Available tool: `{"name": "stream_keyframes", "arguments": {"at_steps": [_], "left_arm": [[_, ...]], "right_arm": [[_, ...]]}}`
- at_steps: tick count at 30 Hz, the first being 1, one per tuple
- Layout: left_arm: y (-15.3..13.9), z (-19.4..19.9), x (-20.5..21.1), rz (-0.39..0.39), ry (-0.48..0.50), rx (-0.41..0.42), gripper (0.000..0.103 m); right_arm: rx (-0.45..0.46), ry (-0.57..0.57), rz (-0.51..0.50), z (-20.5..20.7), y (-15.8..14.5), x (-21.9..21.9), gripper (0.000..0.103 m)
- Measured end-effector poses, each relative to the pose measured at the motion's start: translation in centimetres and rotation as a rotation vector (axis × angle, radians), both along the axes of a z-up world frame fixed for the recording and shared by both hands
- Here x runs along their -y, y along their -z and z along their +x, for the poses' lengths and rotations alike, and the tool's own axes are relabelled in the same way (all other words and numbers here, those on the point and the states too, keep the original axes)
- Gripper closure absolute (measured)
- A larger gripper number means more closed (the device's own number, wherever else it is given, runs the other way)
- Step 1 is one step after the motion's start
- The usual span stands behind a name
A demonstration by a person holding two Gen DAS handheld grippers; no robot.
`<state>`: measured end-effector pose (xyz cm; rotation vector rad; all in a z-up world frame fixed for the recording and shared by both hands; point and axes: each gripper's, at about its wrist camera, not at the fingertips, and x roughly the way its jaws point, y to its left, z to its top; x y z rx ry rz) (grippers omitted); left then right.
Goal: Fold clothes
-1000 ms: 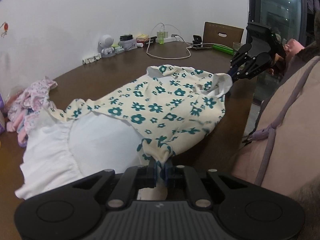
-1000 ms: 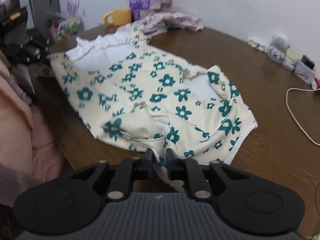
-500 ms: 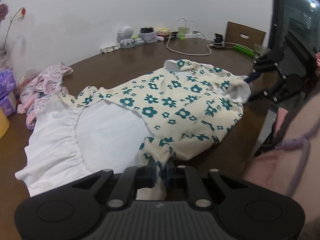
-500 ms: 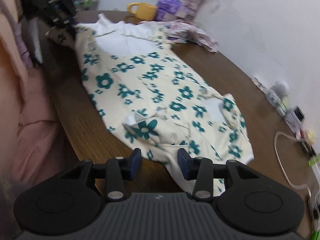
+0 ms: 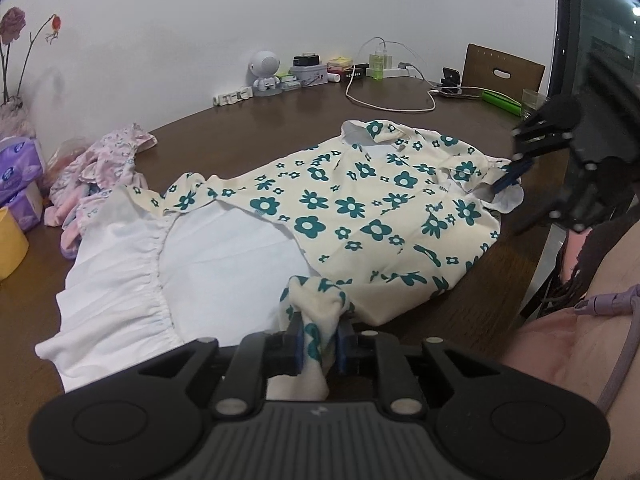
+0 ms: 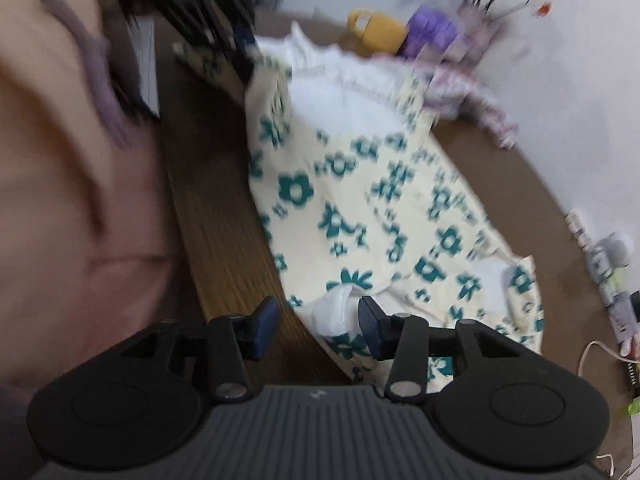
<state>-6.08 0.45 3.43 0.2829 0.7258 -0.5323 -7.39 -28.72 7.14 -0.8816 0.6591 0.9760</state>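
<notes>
A cream dress with teal flowers [image 5: 360, 216] and a white ruffled skirt part [image 5: 160, 264] lies spread on the brown table [image 5: 248, 136]. My left gripper [image 5: 319, 344] is shut on a bunched corner of the dress near the table's front edge. My right gripper [image 6: 319, 322] is open, its jaws wide apart around the white sleeve cuff [image 6: 334, 312] without pinching it. In the left wrist view the right gripper [image 5: 516, 172] shows at the dress's far right sleeve. The right wrist view is blurred; the dress [image 6: 360, 200] fills its middle.
A pile of pink clothes [image 5: 100, 164] lies at the left. A yellow cup [image 5: 10, 244] and purple tissue packs [image 5: 18, 176] stand at the far left. A small robot figure [image 5: 265, 74], boxes and a white cable [image 5: 392, 106] line the back. The person's body [image 6: 68, 160] is beside the table edge.
My right gripper let go of the sleeve, opened wider and swung. My left gripper kept its hold on the dress corner and moved a little.
</notes>
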Motion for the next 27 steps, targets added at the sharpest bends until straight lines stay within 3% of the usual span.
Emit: {"name": "stream_keyframes", "arguments": {"at_steps": [3,4,5,7,10,13,18,27], "left_arm": [[0.0,-0.2,0.1,0.009,0.019,0.006,0.088],[0.0,-0.2,0.2,0.012,0.031,0.006,0.088],[0.1,-0.2,0.3,0.015,0.045,0.006,0.092],[-0.1,-0.2,0.3,0.011,0.067,0.004,0.094],[-0.6,-0.7,0.1,0.024,0.099,0.022,0.094],[-0.7,-0.9,-0.2,0.031,0.105,0.021,0.095],[-0.1,-0.8,-0.8,0.056,0.11,-0.019,0.095],[0.4,-0.5,-1.7,0.049,0.198,-0.091,0.094]], "right_arm": [[-0.101,0.01,-0.021,2.1,0.4,-0.7,0.063],[-0.168,0.006,-0.019,2.7,0.2,-0.7,0.081],[-0.229,-0.004,-0.018,3.2,0.1,-0.7,0.091],[-0.331,-0.04,-0.009,3.6,-0.3,-0.5,0.099],[-0.48,-0.071,0.086,4.3,-2.2,0.7,0.099],[-0.565,-0.033,0.213,5.7,-3.6,2.6,0.099],[-0.627,-0.019,0.101,5.2,-0.3,2.1,0.099],[-0.615,0.023,0.139,5.1,0.8,3.8,0.097]]}}
